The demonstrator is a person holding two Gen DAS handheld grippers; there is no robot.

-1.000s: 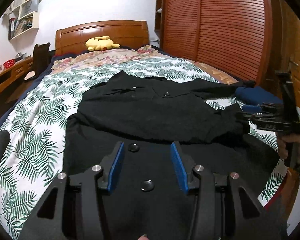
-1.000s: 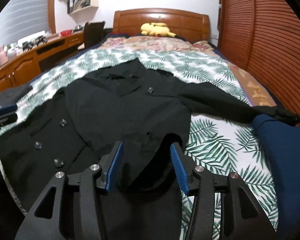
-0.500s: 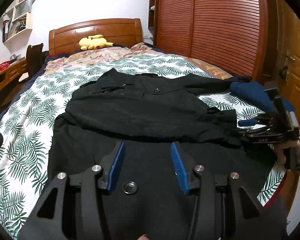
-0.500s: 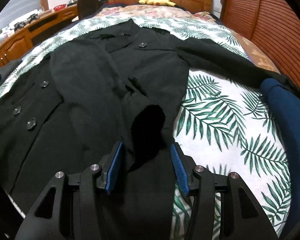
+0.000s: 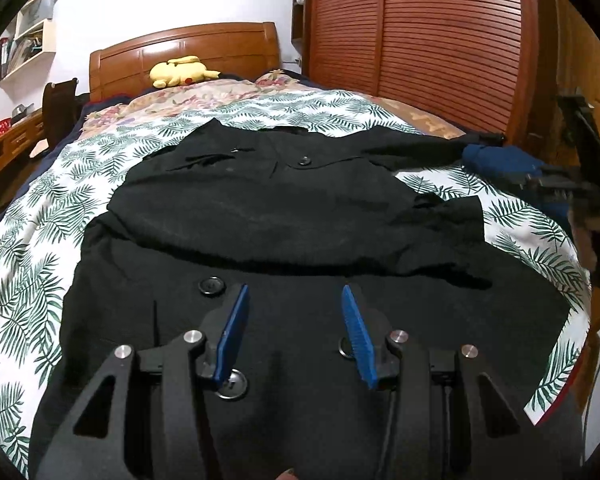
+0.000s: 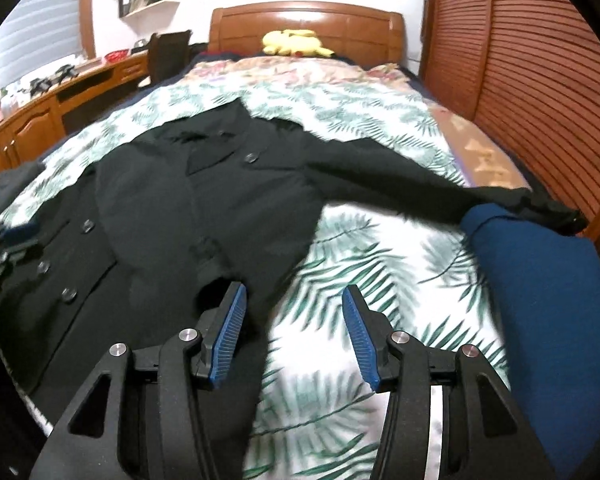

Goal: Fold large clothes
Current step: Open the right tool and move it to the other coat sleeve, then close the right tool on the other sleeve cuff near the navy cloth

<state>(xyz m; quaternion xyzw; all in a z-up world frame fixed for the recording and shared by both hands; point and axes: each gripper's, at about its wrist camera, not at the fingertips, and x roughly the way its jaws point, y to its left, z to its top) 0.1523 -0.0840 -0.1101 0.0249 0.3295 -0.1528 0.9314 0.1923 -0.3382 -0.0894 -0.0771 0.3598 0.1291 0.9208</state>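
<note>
on the leaf-print bedspread (image 5: 32,280) the black coat (image 5: 300,216) lies front-up, one sleeve now folded across its chest, the other still outstretched toward the blue garment (image 6: 540,280). right gripper (image 6: 292,324) has let the cuff go and swung clear, jaws apart and empty. left gripper (image 5: 294,328) hovers agape over the hem; far sleeve likely next.

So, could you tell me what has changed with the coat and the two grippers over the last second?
The right gripper has drawn back off the sleeve cuff it folded across the black coat; the cuff lay between its open fingers half a second ago and now lies ahead to their left, with leaf-print bedding beneath. The left gripper stays open over the buttoned front. The other sleeve is still stretched out.
</note>
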